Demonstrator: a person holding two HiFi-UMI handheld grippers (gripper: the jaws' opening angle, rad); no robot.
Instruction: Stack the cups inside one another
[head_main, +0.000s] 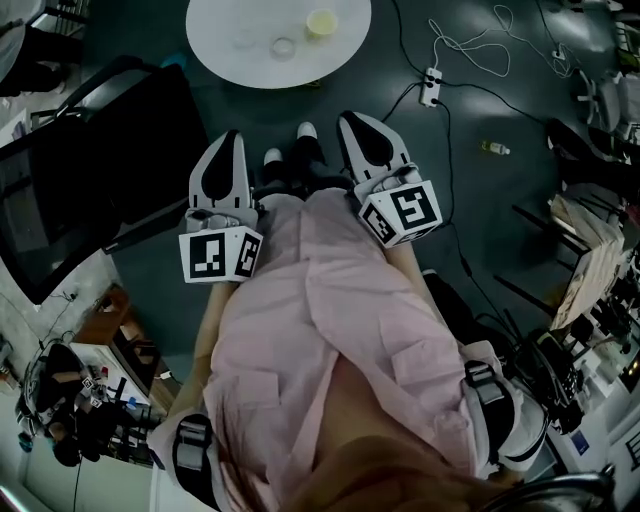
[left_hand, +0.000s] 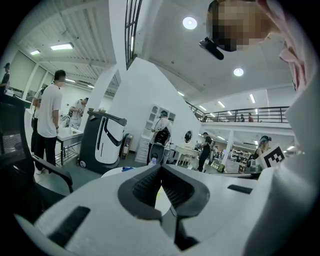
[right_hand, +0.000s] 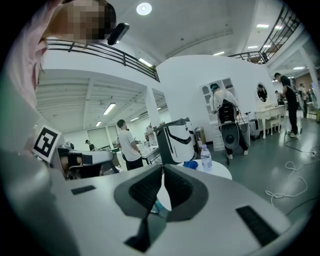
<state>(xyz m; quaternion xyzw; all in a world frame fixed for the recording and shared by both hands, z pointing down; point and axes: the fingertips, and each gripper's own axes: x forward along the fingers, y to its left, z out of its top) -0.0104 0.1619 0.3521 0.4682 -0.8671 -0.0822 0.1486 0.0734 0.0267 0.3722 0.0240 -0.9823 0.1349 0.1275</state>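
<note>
In the head view a round white table (head_main: 215, 45) stands ahead of me on the dark floor. On it sit a pale yellow cup (head_main: 322, 22) and a clear cup (head_main: 283, 46). My left gripper (head_main: 232, 137) and right gripper (head_main: 352, 120) are held side by side in front of my body, short of the table. Both are shut with nothing between the jaws. In the left gripper view the left gripper (left_hand: 161, 167) has its pads meeting at the tips. The right gripper (right_hand: 163, 168) looks the same in its own view, with the table (right_hand: 222, 172) beyond it.
A black chair (head_main: 90, 180) stands at my left. A power strip (head_main: 432, 85) with cables and a small bottle (head_main: 495, 148) lie on the floor to the right. A water bottle (right_hand: 205, 156) and a blue object (right_hand: 190, 164) are on the table. People stand further off.
</note>
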